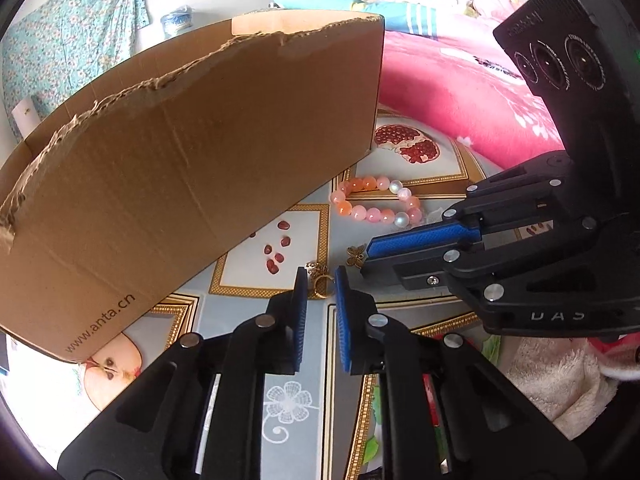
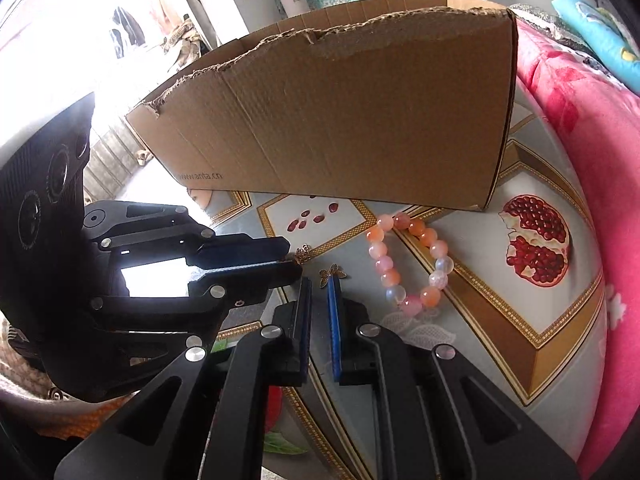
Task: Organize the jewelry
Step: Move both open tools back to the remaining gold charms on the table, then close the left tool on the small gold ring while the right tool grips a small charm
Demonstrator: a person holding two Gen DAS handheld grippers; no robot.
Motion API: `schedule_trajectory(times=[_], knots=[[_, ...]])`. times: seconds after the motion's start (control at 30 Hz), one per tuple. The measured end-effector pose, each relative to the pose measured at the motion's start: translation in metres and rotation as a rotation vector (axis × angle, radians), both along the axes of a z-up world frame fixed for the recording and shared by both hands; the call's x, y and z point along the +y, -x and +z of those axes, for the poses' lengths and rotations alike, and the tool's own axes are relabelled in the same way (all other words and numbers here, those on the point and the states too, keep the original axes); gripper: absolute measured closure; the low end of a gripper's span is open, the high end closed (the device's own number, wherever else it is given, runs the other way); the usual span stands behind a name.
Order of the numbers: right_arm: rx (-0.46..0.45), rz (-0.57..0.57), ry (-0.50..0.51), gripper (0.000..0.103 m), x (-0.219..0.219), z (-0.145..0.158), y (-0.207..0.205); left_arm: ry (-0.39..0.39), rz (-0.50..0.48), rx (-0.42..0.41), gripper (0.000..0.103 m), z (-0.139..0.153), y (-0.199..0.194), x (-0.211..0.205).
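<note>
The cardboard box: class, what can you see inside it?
Only the far inner wall near the torn rim of the cardboard box shows, bare brown card. Its tall front wall hides the floor and any contents. The bead bracelet lies outside on the table.

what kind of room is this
Probably a bedroom at home: a pink blanket and bedding lie beside a table covered with a fruit-print tablecloth, and a floral cloth hangs on the wall.

Both tools [image 1: 321, 280] [image 2: 320, 286] black plastic — blue ribbed pads, silver rivets, triple-lens camera heads.
</note>
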State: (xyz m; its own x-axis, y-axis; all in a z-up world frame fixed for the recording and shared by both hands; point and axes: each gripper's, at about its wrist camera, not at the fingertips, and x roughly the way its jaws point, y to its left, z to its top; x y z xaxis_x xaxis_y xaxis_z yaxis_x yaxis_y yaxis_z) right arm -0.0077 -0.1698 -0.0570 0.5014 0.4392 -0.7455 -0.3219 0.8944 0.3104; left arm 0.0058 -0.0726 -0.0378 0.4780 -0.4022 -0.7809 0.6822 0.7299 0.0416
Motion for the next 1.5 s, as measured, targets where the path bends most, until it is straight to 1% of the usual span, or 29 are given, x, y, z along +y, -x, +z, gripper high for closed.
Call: schedule_trajectory(times=[0.23,0.3,0.33,0.47,0.6,0.73,0.8,1.0,1.2,1.4,1.5], knots=[[-0.001,-0.014,-0.022,0.094,-0.006,-0.001,0.003,-0.022,-0.007,0.012,0.090,0.001,-0.003,-0.006],[-0.002,-0.018,-0.027,0.094,-0.007,-0.001,0.004,-0.023,-0.004,0.015,0.091,0.001,-0.003,-0.007],[-0.003,-0.020,-0.030,0.094,-0.008,-0.001,0.004,-0.023,-0.003,0.015,0.093,0.000,-0.004,-0.009],[-0.008,-0.023,-0.028,0.094,-0.009,-0.001,0.006,-0.021,0.009,0.011,0.093,0.000,-0.003,-0.005],[-0.021,-0.010,-0.008,0.094,-0.004,0.003,0.008,-0.019,0.056,0.014,0.093,0.000,-0.003,0.008],[-0.073,0.016,0.004,0.093,0.006,0.013,0.008,0.003,0.107,0.021,0.093,-0.001,-0.004,0.023],[-0.085,0.018,0.024,0.093,0.012,0.014,0.003,0.008,0.120,0.017,0.093,-0.001,-0.003,0.027],[-0.121,0.054,0.135,0.093,0.032,0.011,-0.005,0.004,0.131,0.004,0.093,-0.001,-0.001,0.030],[-0.122,0.077,0.201,0.093,0.042,0.007,-0.005,0.011,0.131,0.005,0.093,-0.001,0.000,0.032],[-0.109,0.084,0.225,0.093,0.051,0.006,-0.007,0.013,0.133,0.004,0.093,-0.001,0.000,0.032],[-0.076,0.094,0.216,0.098,0.054,0.007,-0.012,0.012,0.130,0.002,0.093,-0.001,0.000,0.032]])
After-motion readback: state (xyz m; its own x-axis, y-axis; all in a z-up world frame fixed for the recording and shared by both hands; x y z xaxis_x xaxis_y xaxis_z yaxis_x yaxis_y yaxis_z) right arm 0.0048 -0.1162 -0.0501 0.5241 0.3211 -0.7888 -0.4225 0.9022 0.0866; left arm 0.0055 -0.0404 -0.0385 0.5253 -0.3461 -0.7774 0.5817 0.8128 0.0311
